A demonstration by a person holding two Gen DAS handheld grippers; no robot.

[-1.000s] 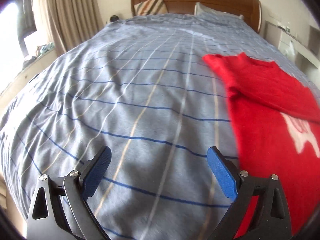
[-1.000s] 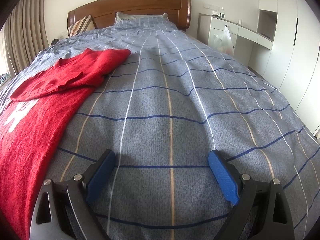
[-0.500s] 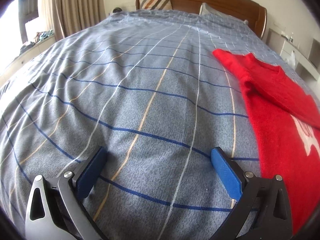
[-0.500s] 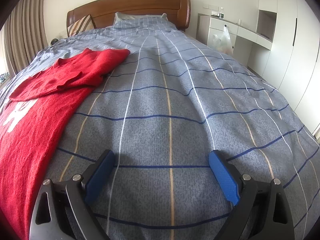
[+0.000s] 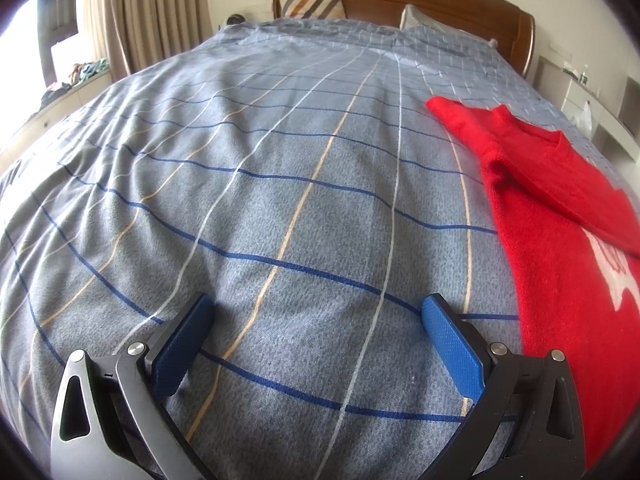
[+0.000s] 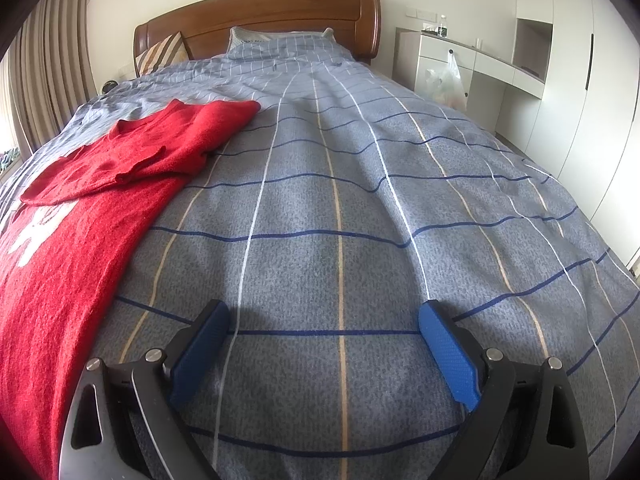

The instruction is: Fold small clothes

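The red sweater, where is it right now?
The red sweater lies flat on the blue checked bedspread, between the two grippers: at the right edge of the left wrist view and the left edge of the right wrist view. Neither gripper touches it.

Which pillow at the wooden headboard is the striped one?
The diagonal-striped brown-and-cream pillow leaning on the headboard's curtain side; the other pillow wears the same blue grid-check fabric as the duvet.

L gripper point(image 5: 316, 320): black angular finger arms w/ triangular cut-outs, round silver pivot screws, textured blue pads point(image 5: 454, 350) on inner faces. R gripper point(image 6: 324, 328): same build – black frame, silver screws, blue dimpled pads point(image 6: 448, 356). No cables or markings visible on either
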